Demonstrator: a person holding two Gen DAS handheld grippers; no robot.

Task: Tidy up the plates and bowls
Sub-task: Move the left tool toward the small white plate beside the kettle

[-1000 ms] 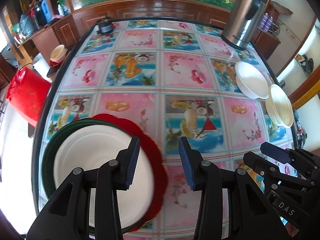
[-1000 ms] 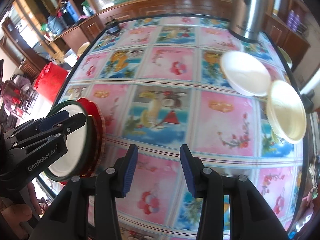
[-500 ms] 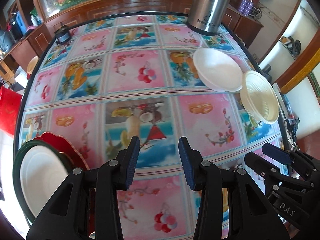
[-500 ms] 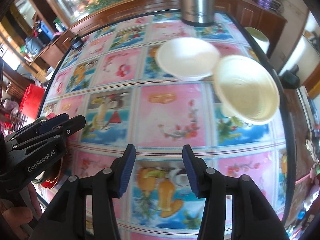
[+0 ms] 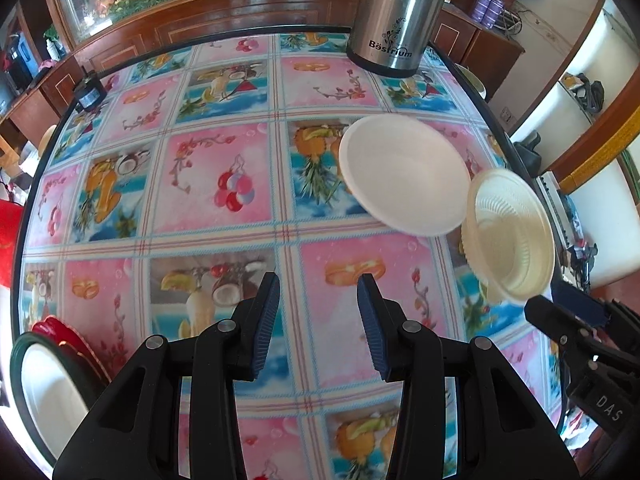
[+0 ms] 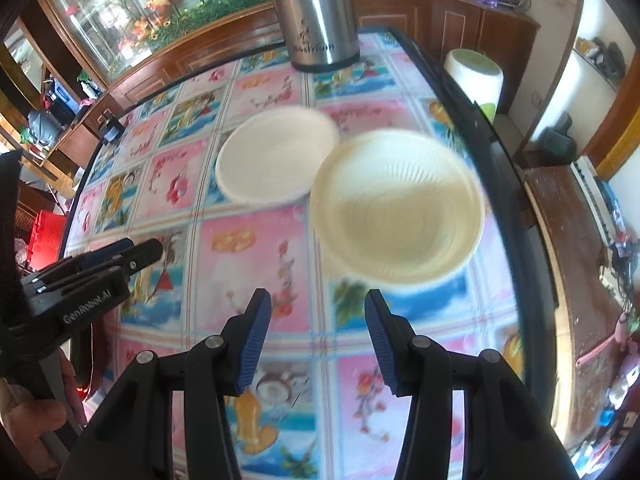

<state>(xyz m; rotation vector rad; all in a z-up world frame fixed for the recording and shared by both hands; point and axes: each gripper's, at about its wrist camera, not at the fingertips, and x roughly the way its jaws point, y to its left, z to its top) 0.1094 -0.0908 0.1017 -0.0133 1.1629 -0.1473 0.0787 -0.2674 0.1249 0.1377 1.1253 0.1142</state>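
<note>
**Both grippers swung right, from the plate stack to the bowls**

Since a second ago I have carried both tools across the table [image 5: 224,184]: the stack of plates [image 5: 44,392] that filled my left view then now sits at its near left edge, and the two bowls have come up close ahead

Largest first. The steel flask [image 5: 396,12] stands at the far right, marked "Bestrium" as best I can read it. The plates look done: a white one nested on green and red. The white bowl [image 6: 276,156] and the ribbed cream bowl [image 6: 400,204] lie side by side at the right, rims touching or overlapping, not yet stacked; that is what I judge is left

My left gripper [image 5: 318,320] is partly open and empty. My right gripper [image 6: 318,336] has jaws opening, nothing between them, just short of the cream bowl. The tools read "GenRobot.AI" and "DAS"
</note>
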